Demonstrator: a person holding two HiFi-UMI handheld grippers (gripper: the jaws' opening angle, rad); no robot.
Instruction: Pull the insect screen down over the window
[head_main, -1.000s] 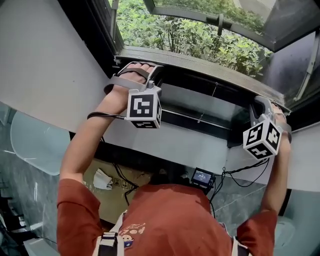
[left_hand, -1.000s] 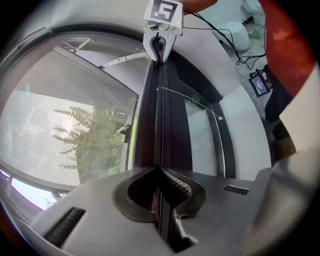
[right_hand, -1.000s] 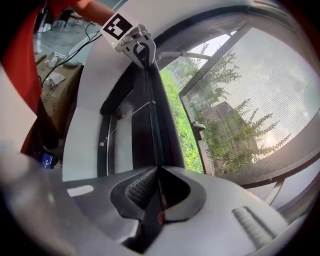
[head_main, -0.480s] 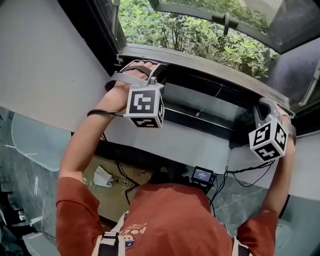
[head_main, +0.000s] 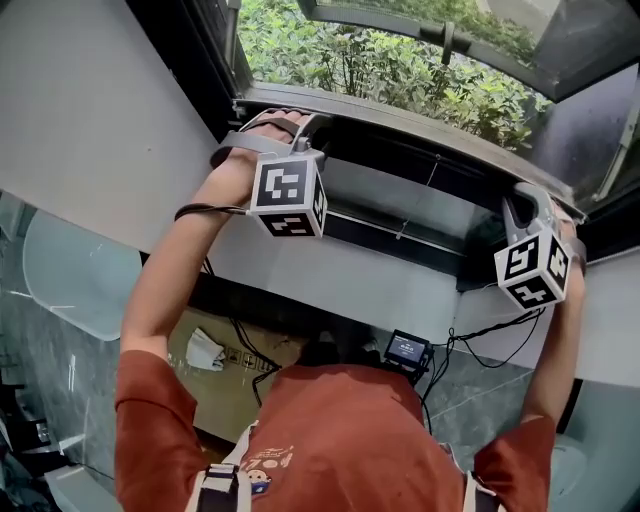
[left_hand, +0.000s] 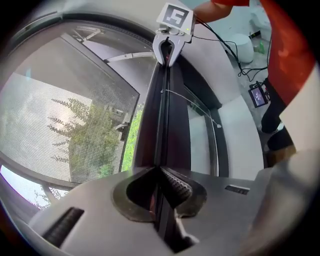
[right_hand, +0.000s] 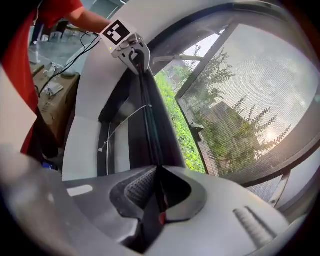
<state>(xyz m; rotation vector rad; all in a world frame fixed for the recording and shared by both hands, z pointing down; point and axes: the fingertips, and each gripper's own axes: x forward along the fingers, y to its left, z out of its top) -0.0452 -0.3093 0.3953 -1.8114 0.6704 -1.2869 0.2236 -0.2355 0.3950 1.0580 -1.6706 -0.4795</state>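
Black screen bar (left_hand: 162, 115) lies low across the window opening (head_main: 380, 65), with the left tool (left_hand: 161, 175) clamped on its left end and the right tool (right_hand: 155, 175) pinching its right end though its jaws have just been opening slightly, so the pull looks nearly done and the next move is probably to seat the bar, then release.

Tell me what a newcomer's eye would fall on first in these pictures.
First, the dark screen bar across the window opening, held at both ends. The left gripper is clamped on its thin edge, and the right gripper, whose jaws have just been opening slightly, also has that edge between its pads. Behind the bar, bright green shrubs fill the view outside.
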